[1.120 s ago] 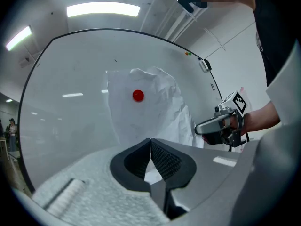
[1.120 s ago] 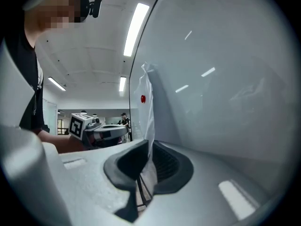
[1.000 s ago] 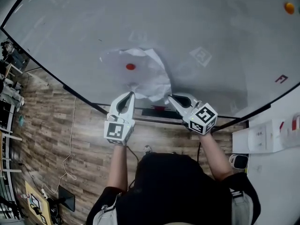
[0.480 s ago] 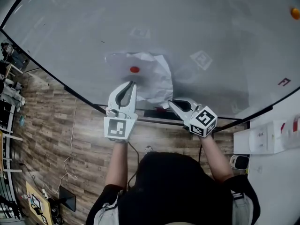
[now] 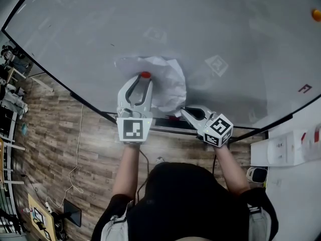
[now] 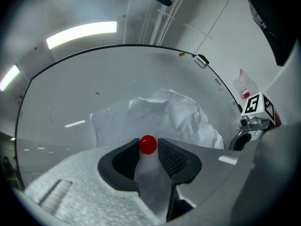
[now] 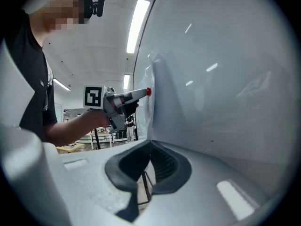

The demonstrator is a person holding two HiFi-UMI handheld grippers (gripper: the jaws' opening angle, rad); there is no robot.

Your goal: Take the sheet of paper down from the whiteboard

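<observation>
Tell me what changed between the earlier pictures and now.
The left tongs left the lower edge of the crumpled white sheet of paper, rose up the whiteboard and have just been opening; the round red magnet now stands between their jaws, ungripped. The right tongs stayed shut on the paper's lower right corner; paper and magnet remain on the board.

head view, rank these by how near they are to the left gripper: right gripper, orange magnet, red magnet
From the left gripper, whose jaws have just been opening:
1. red magnet, between its jaws, on the paper
2. right gripper, lower right, shut on the paper's corner
3. orange magnet, far top right of the whiteboard
</observation>
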